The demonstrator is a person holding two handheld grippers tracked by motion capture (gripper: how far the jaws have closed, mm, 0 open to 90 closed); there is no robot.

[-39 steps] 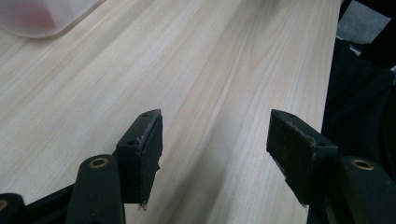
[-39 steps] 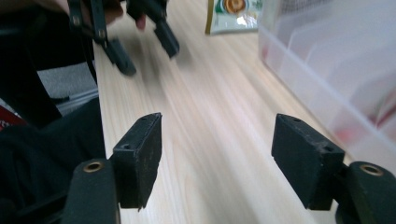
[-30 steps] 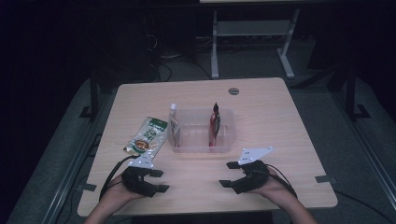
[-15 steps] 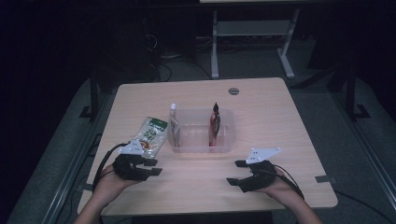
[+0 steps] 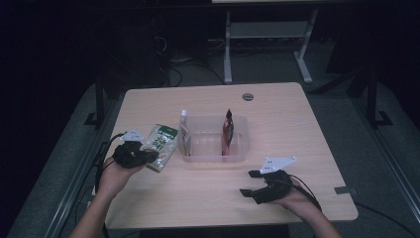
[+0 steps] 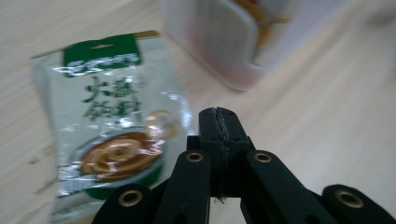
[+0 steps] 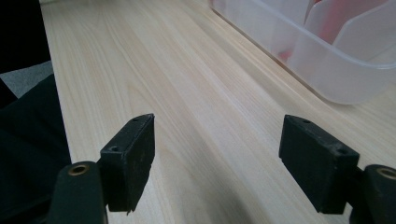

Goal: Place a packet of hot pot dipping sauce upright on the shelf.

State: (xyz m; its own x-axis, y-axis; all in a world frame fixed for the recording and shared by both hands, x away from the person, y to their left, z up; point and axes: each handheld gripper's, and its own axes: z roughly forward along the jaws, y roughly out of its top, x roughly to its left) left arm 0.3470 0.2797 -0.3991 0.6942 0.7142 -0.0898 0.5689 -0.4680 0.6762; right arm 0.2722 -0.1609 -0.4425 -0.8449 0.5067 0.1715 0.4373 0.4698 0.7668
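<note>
A green and white food packet (image 5: 161,143) (image 6: 109,130) lies flat on the table, left of a clear plastic container (image 5: 213,157). A red packet (image 5: 228,130) stands upright in the container's right end, and a pale one (image 5: 184,131) stands in its left end. My left gripper (image 5: 148,156) (image 6: 218,117) hovers at the green packet's near right edge; its jaws have just been closing and now meet with nothing between them. My right gripper (image 5: 249,182) (image 7: 217,154) rests near the front right of the table, open and empty, with the container's wall (image 7: 327,79) ahead of it.
The light wooden table (image 5: 198,198) has a round cable hole (image 5: 247,96) near its back edge. A metal stand (image 5: 267,34) sits on the floor behind the table. Dark floor surrounds it, and cables trail from both grippers.
My left hand moved forward and up to the green packet's edge, and its jaws went from open to shut. The right hand stayed almost where it was.
</note>
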